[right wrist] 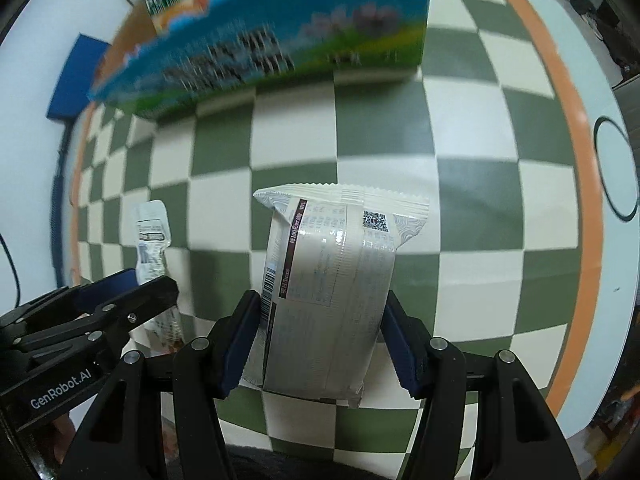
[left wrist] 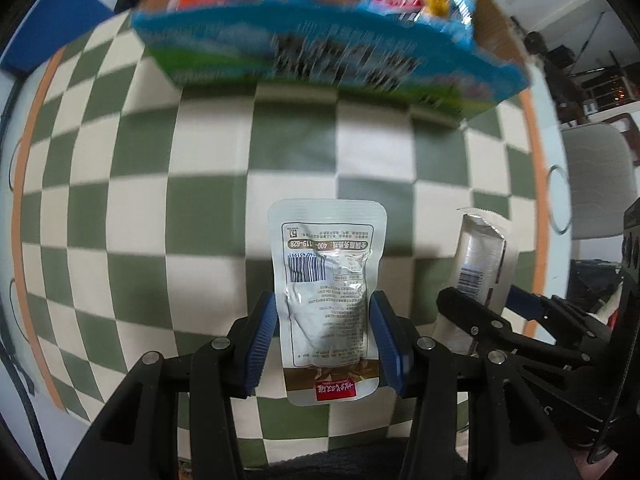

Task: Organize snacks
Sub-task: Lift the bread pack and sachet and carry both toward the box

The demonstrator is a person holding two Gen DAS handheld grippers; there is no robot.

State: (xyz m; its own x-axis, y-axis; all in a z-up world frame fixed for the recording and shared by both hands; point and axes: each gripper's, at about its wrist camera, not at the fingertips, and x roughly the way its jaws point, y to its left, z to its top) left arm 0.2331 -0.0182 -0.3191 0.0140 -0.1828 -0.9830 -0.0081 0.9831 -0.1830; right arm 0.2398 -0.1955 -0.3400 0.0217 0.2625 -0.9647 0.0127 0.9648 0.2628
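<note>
My left gripper (left wrist: 323, 336) is shut on a small white snack pouch (left wrist: 326, 280) with a barcode, held above the checkered cloth. My right gripper (right wrist: 322, 340) is shut on a larger white wrapped snack pack (right wrist: 328, 292) with a QR code. Each gripper shows in the other's view: the right one with its pack (left wrist: 486, 256) at the right, the left one with its pouch (right wrist: 152, 236) at the left. A blue and green cardboard box (left wrist: 320, 48) filled with colourful snack packets stands ahead at the far side, also in the right wrist view (right wrist: 280, 40).
The table carries a green and white checkered cloth (left wrist: 200, 200) with an orange border (right wrist: 580, 160). A blue flat object (right wrist: 76, 76) lies beyond the cloth at the far left. A white chair (left wrist: 596, 176) and room clutter stand at the right.
</note>
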